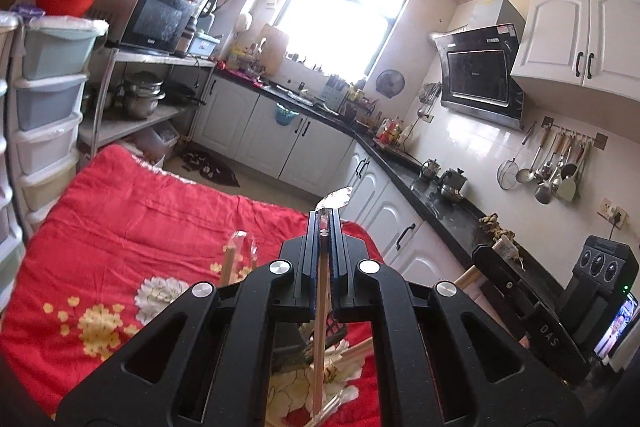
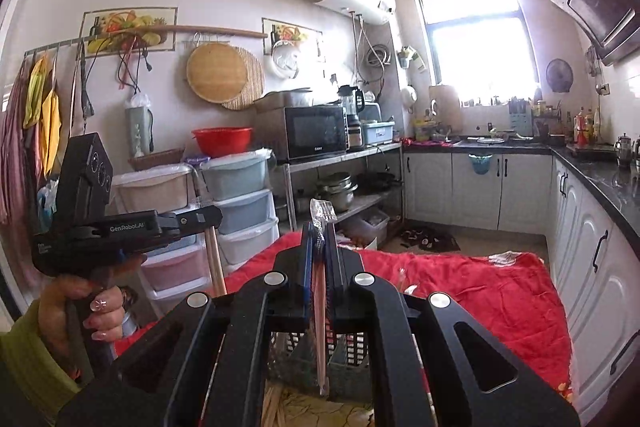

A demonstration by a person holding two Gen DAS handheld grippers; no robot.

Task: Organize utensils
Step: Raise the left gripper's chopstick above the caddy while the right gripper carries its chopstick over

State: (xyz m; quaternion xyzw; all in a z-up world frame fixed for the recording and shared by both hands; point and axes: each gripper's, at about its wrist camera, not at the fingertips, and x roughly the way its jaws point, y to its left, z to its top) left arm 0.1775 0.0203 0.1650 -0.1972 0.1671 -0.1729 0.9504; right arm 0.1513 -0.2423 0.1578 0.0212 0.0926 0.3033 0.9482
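Red floral quilt [image 1: 132, 223] below, both grippers raised and clamped on utensils.

The left gripper [image 1: 325, 223] is closed tight on a wrapped wooden chopstick [image 1: 320, 327] that hangs down through its jaws, plastic wrapping tip above. The right gripper [image 2: 319, 227] is pinched on a wrapped pink chopstick pair [image 2: 320, 327] over a dark mesh utensil basket [image 2: 352, 351]; more wooden chopsticks [image 1: 352, 351] lie on the quilt beside it.

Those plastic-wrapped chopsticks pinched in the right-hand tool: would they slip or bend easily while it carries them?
The wrapped chopsticks look thin and long, so probably light. They run straight through the right gripper, suggesting stiffness rather than flop. The glossy clear wrapper could be slippery, so they might slide. Held near one end, they may pivot over the basket.
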